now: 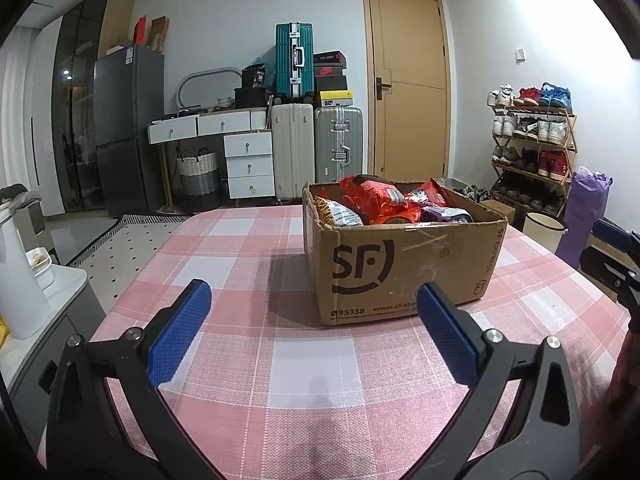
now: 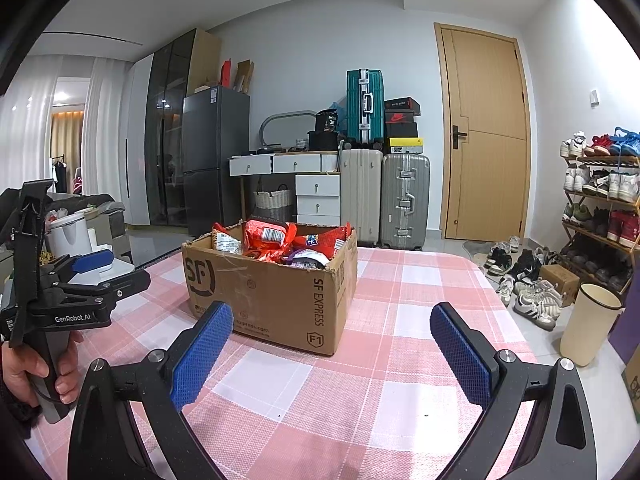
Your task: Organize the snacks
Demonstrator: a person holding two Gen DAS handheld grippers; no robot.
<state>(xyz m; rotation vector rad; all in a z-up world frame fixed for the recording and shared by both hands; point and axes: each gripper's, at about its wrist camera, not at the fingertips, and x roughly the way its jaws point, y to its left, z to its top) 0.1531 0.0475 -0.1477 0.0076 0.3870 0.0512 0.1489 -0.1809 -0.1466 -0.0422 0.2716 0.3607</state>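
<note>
While both grippers, left (image 1: 314, 312) and right (image 2: 332, 334), hover with jaws spread and empty, the snack-filled cardboard box (image 1: 400, 264) sits on the counter (image 1: 248, 248) just beyond them.

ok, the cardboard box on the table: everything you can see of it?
The cardboard box is brown corrugated card, printed with a black SF logo and SF EXPRESS. It stands upright on the pink checked tablecloth, top open, edges torn and worn, filled with snack bags, mostly red. Neither gripper touches it.
</note>
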